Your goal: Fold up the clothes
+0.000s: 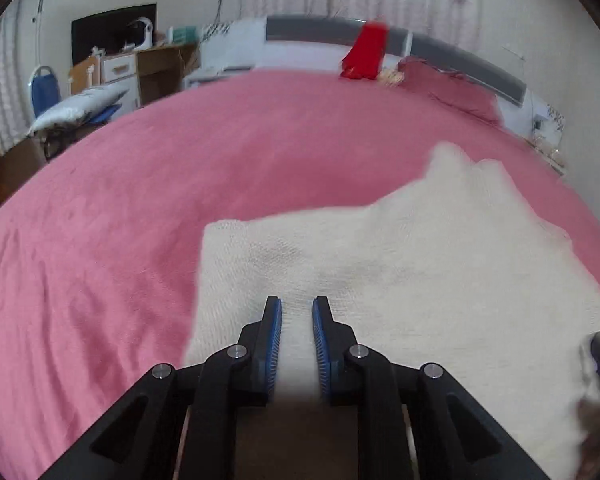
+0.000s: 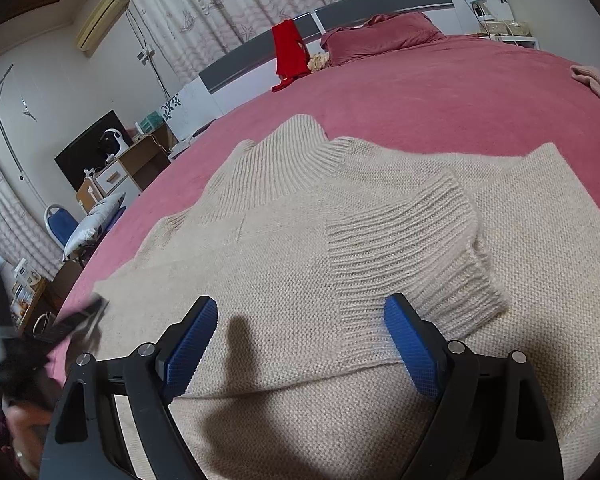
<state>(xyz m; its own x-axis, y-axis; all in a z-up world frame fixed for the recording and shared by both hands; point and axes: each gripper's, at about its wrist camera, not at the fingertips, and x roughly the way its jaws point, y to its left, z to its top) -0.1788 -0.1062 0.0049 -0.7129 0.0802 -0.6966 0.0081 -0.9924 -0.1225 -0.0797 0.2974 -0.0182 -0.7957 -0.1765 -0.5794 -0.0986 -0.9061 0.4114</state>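
The left claw [image 1: 296, 312] has its jaws narrow with a small gap, nothing pinched between them, poised over the near left part of the cream sweater [image 1: 380, 272]. The right claw [image 2: 300, 332] stands wide and empty above the sweater's body, just short of the ribbed cuff [image 2: 412, 240]. The sweater lies flat on the pink bed [image 2: 460, 92], collar away from the person, with one sleeve already folded across the chest. By my reckoning the fold is partway: the other sleeve and the lengthwise folds look left to do.
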